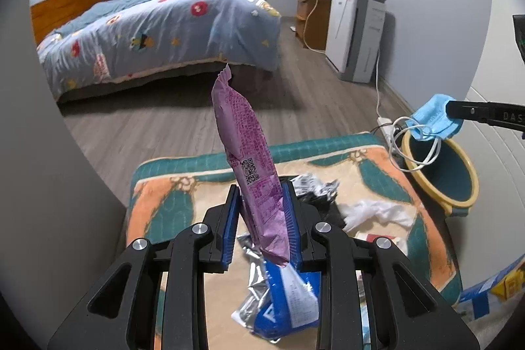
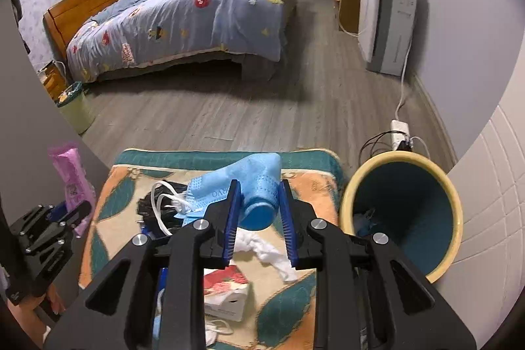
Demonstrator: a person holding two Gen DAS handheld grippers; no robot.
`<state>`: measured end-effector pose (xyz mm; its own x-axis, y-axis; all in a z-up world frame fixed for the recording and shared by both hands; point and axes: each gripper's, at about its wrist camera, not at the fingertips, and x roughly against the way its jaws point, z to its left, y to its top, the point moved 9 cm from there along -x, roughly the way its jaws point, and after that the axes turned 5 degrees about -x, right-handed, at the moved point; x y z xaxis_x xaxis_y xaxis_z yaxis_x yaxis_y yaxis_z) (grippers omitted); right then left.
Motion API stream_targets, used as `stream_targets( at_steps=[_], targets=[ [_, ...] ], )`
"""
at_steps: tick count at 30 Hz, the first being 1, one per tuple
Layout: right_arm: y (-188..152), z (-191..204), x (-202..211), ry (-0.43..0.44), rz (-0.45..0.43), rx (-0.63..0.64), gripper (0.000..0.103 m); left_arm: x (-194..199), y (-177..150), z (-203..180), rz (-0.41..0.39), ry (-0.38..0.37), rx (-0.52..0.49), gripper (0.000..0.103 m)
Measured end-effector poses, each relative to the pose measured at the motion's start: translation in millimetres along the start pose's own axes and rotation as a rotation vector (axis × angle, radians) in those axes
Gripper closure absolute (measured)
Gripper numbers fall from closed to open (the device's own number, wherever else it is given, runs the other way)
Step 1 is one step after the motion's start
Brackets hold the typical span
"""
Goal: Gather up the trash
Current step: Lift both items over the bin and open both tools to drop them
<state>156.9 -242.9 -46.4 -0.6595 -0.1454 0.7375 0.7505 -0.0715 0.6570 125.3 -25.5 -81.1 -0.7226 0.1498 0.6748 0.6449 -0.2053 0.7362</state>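
Trash is held in both grippers: left gripper (image 1: 261, 212) clamps a purple snack wrapper (image 1: 244, 159) upright at frame centre, while right gripper (image 2: 259, 212) pinches a blue face mask (image 2: 252, 186) above the patterned cushion (image 2: 295, 300), beside the yellow-rimmed bin (image 2: 403, 159) at right.

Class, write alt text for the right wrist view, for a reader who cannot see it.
The right gripper holds a blue face mask above a patterned blanket strewn with litter, beside a yellow-rimmed waste bin. At far left, the left gripper holds a purple wrapper; a bed stands behind.
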Motion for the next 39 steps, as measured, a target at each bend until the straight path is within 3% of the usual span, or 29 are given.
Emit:
stream_targets(
  at_steps=[11,21,32,36,39],
  targets=[
    [3,-43,-4,-0.031,-0.008,-0.023,0.08,-6,21,-48,-0.04,-0.03,-0.082,0.075],
    [6,-100,-2,-0.047,-0.013,-0.113,0.08,-20,35,-102,-0.038,-0.106,-0.137,0.075],
    [4,-160,-7,-0.097,-0.008,-0.207,0.08,0,115,-176,-0.132,-0.2,-0.314,0.075],
    [0,-179,-10,-0.12,0.003,-0.224,0.08,-12,112,-196,-0.142,-0.241,-0.302,0.075],
    [-6,-193,-12,-0.133,0.016,-0.241,0.08,-34,96,-217,-0.083,-0.275,-0.31,0.075]
  ],
)
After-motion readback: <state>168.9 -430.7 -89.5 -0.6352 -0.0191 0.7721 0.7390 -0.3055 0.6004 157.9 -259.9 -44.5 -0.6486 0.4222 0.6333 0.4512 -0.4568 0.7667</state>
